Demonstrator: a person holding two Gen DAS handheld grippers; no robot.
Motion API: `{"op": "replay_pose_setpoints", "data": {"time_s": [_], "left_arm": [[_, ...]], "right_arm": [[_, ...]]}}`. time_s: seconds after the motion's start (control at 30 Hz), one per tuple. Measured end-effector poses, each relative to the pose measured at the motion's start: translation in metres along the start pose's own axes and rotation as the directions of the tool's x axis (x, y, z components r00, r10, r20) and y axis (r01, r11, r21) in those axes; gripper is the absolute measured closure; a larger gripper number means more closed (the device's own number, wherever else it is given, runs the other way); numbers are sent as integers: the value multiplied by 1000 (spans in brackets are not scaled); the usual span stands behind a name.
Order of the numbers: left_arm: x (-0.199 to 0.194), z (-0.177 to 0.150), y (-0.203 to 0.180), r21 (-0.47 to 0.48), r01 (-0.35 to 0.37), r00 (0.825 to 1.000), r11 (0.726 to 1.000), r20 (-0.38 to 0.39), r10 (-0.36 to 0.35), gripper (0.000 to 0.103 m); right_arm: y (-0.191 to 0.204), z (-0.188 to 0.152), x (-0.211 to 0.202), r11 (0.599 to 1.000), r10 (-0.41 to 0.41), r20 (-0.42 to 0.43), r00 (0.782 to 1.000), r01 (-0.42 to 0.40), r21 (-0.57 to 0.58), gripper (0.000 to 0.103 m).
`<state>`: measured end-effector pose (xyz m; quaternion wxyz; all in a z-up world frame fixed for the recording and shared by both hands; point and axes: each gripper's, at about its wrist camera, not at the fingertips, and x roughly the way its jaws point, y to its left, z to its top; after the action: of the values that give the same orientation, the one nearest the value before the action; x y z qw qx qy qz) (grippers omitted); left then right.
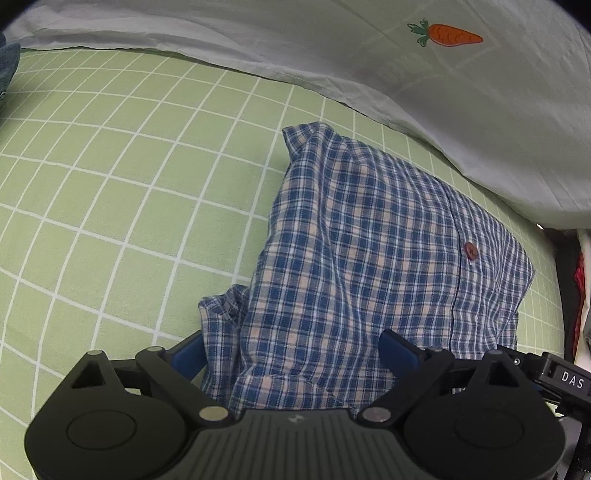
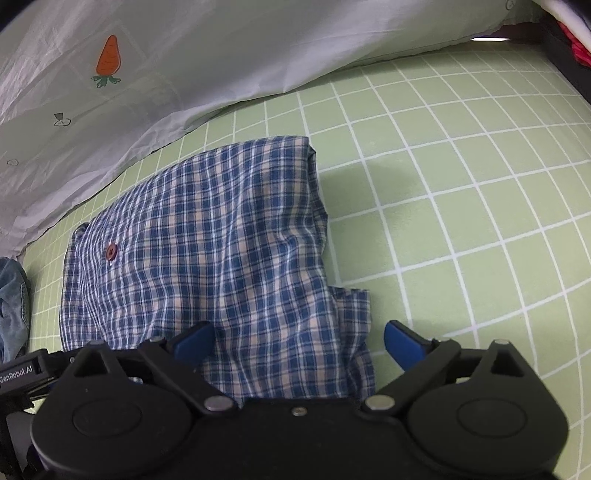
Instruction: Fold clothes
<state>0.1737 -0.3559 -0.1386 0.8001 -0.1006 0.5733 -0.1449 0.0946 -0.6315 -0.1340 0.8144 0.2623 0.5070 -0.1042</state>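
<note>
The blue plaid shirt [image 1: 369, 251] lies partly folded on the green grid-patterned sheet [image 1: 129, 184], its far edge near the pale quilt [image 1: 406, 74], apart from it by a narrow strip of sheet. A single brown button [image 1: 470, 251] shows on its placket, and a loose flap of the same cloth sticks out at the near corner on each side of the folded body. The near hem runs under both tools. The left gripper [image 1: 291, 349] has its 2 blue fingers [image 1: 188, 350] spread wide, one at each side of the hem, with the cloth lying between them rather than pinched; the fabric looks slack there, though the camera body hides the lowest part of the hem. The right gripper [image 2: 299, 341] is likewise spread wide, its left finger [image 2: 194, 341] resting over the plaid and its other finger over bare sheet just beside the flap, so it holds nothing. The 2 tools sit side by side at the same edge of the shirt, each one's body showing at the border of the other's view. The quilt bears an orange carrot print [image 1: 448, 35]. A bundle of blue denim [image 2: 13, 306] lies on the sheet left of the shirt, near it but not touching.
</note>
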Motion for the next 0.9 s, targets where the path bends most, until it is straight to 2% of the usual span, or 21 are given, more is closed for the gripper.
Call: {"op": "replay_pose_setpoints", "data": {"time_s": [0.1,0.17,0.2,0.23,0.27,0.3,0.33,0.37,0.43,0.67,0.77,0.9], "left_arm": [[2,-2,-4,-11,51,999,999,20,-51,11],[2,-5,-8,-15,77,996,997,36,-76,30],[2,-6,-9,-29,112,993,993,29,-111,55],[4,-8,-10,-64,153,988,986,21,-152,71],[6,-12,-11,-96,177,984,979,22,-176,75],[4,-16,-14,-104,188,982,977,33,-186,83],[-1,-20,-18,-101,200,979,975,48,-197,84],[-6,-25,-22,-97,213,976,972,62,-208,87],[-18,-34,-28,-94,230,971,969,81,-223,89],[-66,-77,-33,-80,333,941,939,89,-326,89],[-82,-92,-47,-33,371,927,928,62,-369,89],[-95,-108,-83,54,427,904,903,17,-428,89]], "right_arm": [[9,0,4,1000,26,2,1000,-26,-9,2],[17,-1,6,998,52,-1,999,-52,-25,3],[22,-1,8,997,75,-7,997,-76,-34,4],[27,-2,9,994,105,-15,994,-106,-40,11],[32,-4,9,990,138,-23,990,-139,-36,18],[36,-6,10,984,174,-32,984,-174,-22,31],[40,-8,10,978,209,-41,977,-210,-7,41],[43,-11,8,972,233,-42,972,-233,3,45],[49,-19,-5,969,246,-20,969,-247,-4,64],[41,-68,-75,963,261,75,962,-265,42,68],[27,-92,-107,966,233,132,963,-245,83,68],[2,-114,-149,970,174,210,962,-204,134,68]]}}
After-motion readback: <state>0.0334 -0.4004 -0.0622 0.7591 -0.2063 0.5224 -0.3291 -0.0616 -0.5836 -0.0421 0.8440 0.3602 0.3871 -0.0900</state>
